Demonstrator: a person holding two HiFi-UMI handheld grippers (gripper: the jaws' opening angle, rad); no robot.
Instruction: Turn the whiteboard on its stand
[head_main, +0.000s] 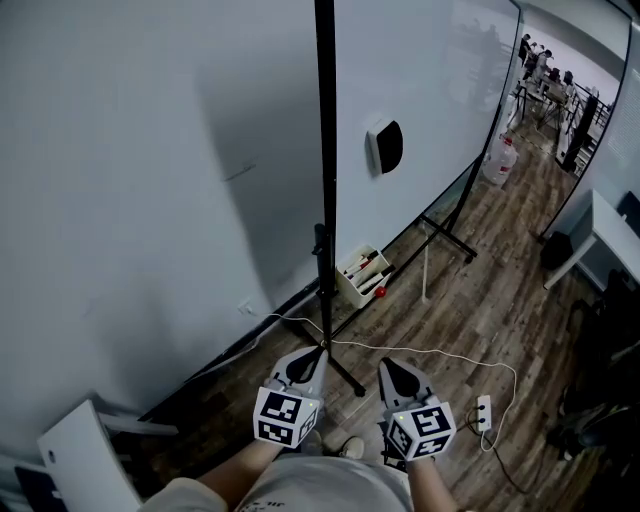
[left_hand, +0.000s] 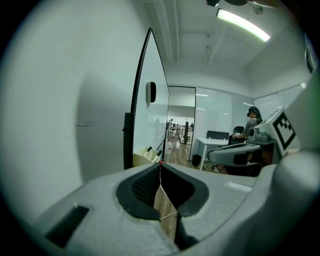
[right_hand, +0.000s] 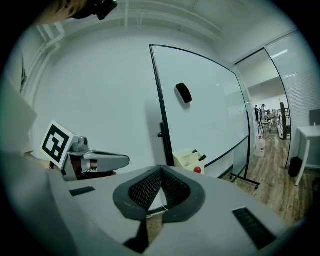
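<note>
The left tongs (head_main: 320, 350) and right tongs (head_main: 386, 364) are both sitting pressed together, gripping nothing. They're hovering near the whiteboard (head_main: 435, 100).

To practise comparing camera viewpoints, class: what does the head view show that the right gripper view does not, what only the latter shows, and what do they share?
Only the head view: the power strip and the marker cube on the right gripper. Only the right gripper view: the ceiling, and how that gripper's jaws stand, closed together with nothing between them. Both: the whiteboard, the eraser on it, the marker box and the left gripper.
</note>
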